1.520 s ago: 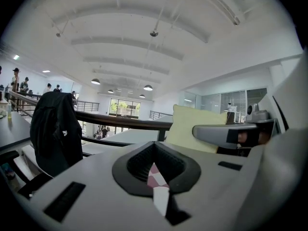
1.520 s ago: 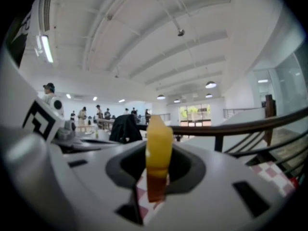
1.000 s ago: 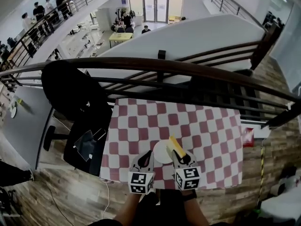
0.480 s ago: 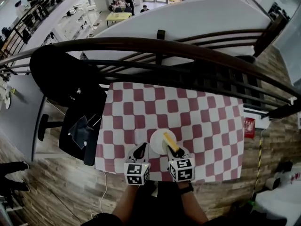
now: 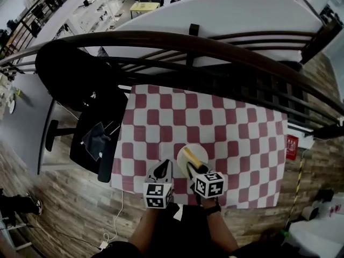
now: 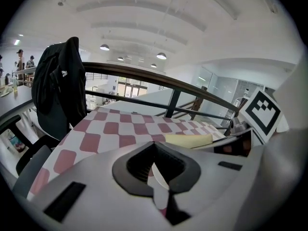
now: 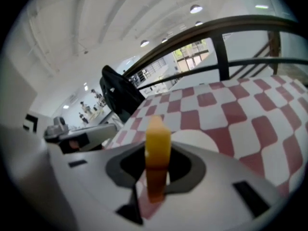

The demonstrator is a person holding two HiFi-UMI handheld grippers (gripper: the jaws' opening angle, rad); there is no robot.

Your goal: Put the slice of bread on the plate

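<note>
A yellow-crusted slice of bread (image 5: 189, 158) is held on edge over the white plate (image 5: 201, 152), which lies near the front edge of the red-and-white checked table (image 5: 236, 128). My right gripper (image 5: 193, 169) is shut on the slice of bread (image 7: 157, 146), with the plate (image 7: 204, 141) just beyond it. My left gripper (image 5: 163, 171) hovers left of the plate, jaws together with nothing between them. In the left gripper view, the left gripper (image 6: 155, 153) looks across the cloth; the bread (image 6: 188, 140) and the right gripper (image 6: 240, 129) show at the right.
A black office chair with a dark jacket (image 5: 80, 85) stands off the table's left side. A dark wooden railing (image 5: 215, 42) runs behind the table's far edge. A red object (image 5: 292, 147) sits on the floor to the right.
Both grippers have come down toward the table. The bread has sunk with the right gripper and now hangs low over the plate.
</note>
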